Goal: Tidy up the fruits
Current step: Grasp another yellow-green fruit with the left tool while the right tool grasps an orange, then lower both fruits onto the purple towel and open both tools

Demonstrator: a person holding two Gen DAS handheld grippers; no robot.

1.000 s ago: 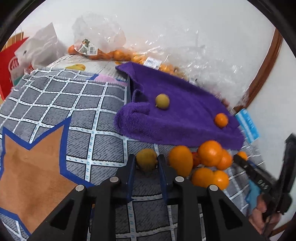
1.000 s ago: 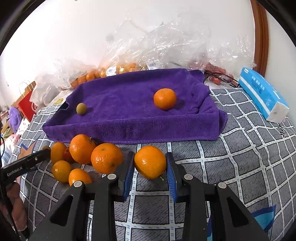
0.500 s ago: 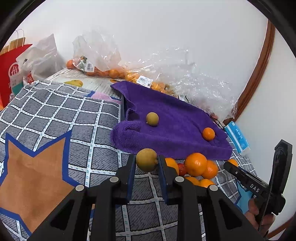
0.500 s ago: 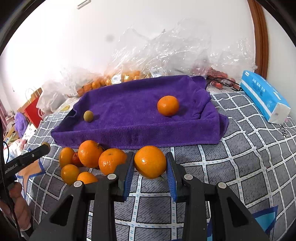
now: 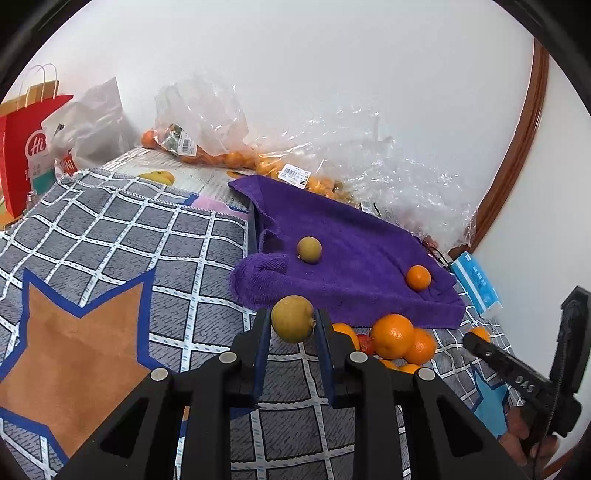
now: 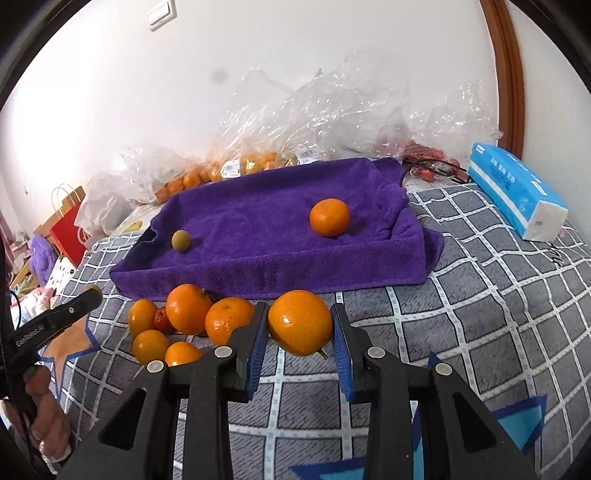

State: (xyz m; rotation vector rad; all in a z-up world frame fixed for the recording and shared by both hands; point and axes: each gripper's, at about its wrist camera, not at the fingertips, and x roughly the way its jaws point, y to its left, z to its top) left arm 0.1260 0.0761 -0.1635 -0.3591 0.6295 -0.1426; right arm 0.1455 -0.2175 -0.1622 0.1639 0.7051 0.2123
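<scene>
The left gripper is seen as matte black plastic, its two fingers lined with blue ribbed pads and fastened with round silver screws. The right gripper is built identically. White lettering, "GenRobot.AI", is printed along the left unit's black bar, and a thin black cable is run beside it. Bare skin is shown on the person's left hand.

This looks like a room in a home, probably a bedroom. A grey checked blanket with star patches covers a soft surface that may be a bed, set against a plain white wall with a light switch. Clear grocery bags, a red paper shopping bag, a tissue pack and a wooden door frame lie around.
</scene>
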